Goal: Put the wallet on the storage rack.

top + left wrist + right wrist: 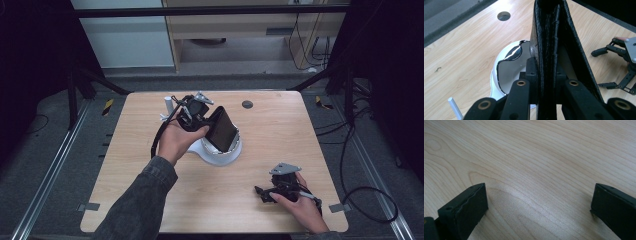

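Nearest the person, the right hand-held gripper (263,194) rests low on the desk (280,135) at its near right part, held in the person's right hand (300,206). In the right gripper view its two black jaws stand wide apart with only bare wood grain between them; it has hold of nothing.

Farther in, near the middle of the desk, the left hand-held gripper (210,121) is carried in the person's left hand (176,141), the dark sleeve (142,200) reaching in from the bottom. Its jaws are closed on a black wallet (223,129). In the left gripper view the black wallet (554,45) stands on edge between the two jaws, pinched on both flat sides near its lower end, its folded leather layers rising straight away from the camera. In the high view the wallet tilts, its far end above the white bowl (220,152), right over the bowl's opening. The white bowl (509,67) sits just to the left of the wallet in the left gripper view, its inside pale.

Beyond the left hand stands a white cylinder (168,105), upright. Farther still, a round dark hole (247,104) is set in the desk top.

By count: two hand-held grippers, one wallet, one bowl, one cylinder, one hole.
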Tool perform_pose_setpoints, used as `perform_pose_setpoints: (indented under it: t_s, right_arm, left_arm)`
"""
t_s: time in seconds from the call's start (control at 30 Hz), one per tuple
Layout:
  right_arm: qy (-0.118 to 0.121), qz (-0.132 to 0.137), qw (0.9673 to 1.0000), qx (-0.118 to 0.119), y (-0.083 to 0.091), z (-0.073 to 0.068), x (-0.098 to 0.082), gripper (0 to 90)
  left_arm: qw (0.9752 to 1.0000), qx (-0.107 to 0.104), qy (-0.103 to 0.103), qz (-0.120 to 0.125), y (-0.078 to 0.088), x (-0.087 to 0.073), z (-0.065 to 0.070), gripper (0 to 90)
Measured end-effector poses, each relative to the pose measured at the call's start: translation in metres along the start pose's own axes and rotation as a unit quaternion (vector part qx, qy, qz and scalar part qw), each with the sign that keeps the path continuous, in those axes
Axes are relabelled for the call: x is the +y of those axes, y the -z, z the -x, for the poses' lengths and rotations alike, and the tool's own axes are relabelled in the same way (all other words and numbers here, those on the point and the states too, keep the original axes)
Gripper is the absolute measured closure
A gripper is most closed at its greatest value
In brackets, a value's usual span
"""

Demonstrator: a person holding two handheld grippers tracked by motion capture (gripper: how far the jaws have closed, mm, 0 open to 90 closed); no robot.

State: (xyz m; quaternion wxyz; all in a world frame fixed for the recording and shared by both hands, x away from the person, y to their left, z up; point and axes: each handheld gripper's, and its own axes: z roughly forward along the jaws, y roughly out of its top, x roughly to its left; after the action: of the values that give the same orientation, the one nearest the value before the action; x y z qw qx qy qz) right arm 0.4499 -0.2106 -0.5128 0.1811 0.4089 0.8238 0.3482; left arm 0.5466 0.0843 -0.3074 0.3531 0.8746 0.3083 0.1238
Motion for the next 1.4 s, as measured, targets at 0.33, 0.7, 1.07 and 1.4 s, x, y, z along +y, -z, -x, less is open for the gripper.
perform_pose_setpoints:
  t_s: [0.33, 0.7, 1.07, 1.4]
  right_arm:
    - [-0.001, 0.0, 1.0, 0.0, 0.0, 0.0, 0.0, 0.9]
    - [-0.001, 0.0, 1.0, 0.0, 0.0, 0.0, 0.0, 1.0]
    - [-0.001, -0.001, 1.0, 0.001, 0.0, -0.001, 0.0, 1.1]
    - [-0.001, 0.0, 1.0, 0.0, 0.0, -0.001, 0.0, 1.0]
  left_arm:
    - [0.9999, -0.004, -0.001, -0.014, -0.009, 0.001, -0.001, 80.7]
    - [0.9998, -0.01, 0.003, -0.019, -0.016, 0.001, -0.004, 80.5]
    - [0.9995, -0.014, 0.012, -0.025, -0.02, 0.005, -0.009, 79.6]
    - [0.9998, 0.011, 0.013, 0.002, -0.015, 0.006, -0.011, 67.4]
